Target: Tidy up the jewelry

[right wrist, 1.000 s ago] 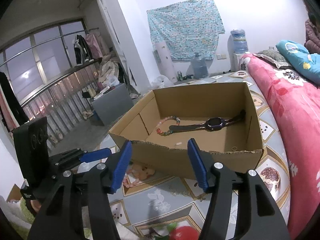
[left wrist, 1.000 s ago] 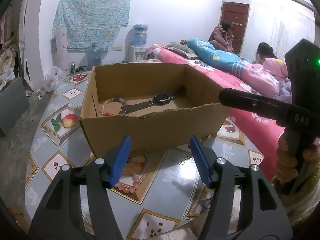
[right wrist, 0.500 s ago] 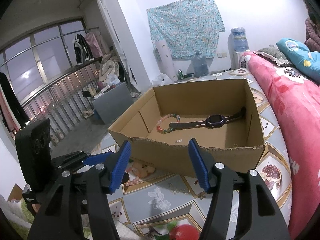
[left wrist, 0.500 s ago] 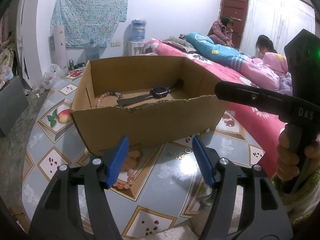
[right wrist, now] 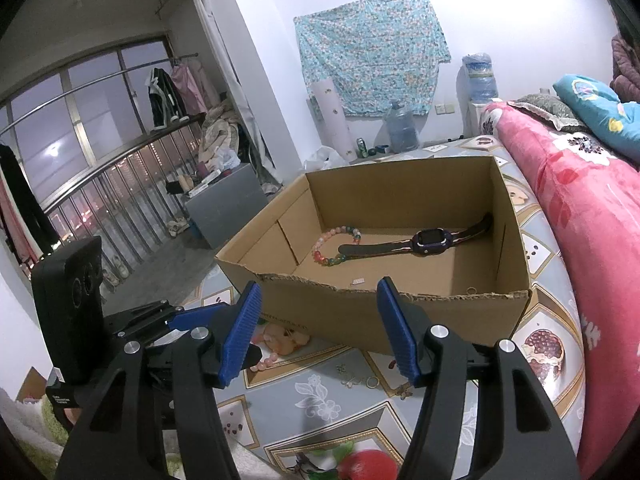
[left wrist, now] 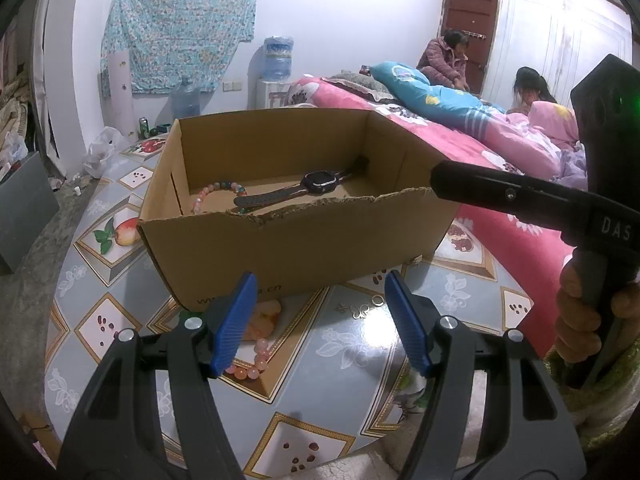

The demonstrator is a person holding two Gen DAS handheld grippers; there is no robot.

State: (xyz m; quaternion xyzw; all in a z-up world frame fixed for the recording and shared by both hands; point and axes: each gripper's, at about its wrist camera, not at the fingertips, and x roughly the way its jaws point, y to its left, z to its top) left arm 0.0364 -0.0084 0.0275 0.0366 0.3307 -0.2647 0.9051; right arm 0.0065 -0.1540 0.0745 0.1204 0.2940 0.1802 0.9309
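A worktop (left wrist: pixel 360 344) with a fruit-patterned cover stands beside a bed with a pink blanket (right wrist: pixel 580 216). On it sits an open cardboard box (left wrist: pixel 304 240) holding a beaded bracelet (right wrist: pixel 332 246) and a dark watch (right wrist: pixel 428 242). A pink bead bracelet (left wrist: pixel 256 360) and small rings (right wrist: pixel 370 381) lie on the worktop in front of the box. The left gripper (left wrist: pixel 320 324) and right gripper (right wrist: pixel 318 330) hover with fingers released, grasping nothing.

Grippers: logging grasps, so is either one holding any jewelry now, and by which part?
Nothing is held. The left gripper and right gripper are both open and empty above the pink bead bracelet.
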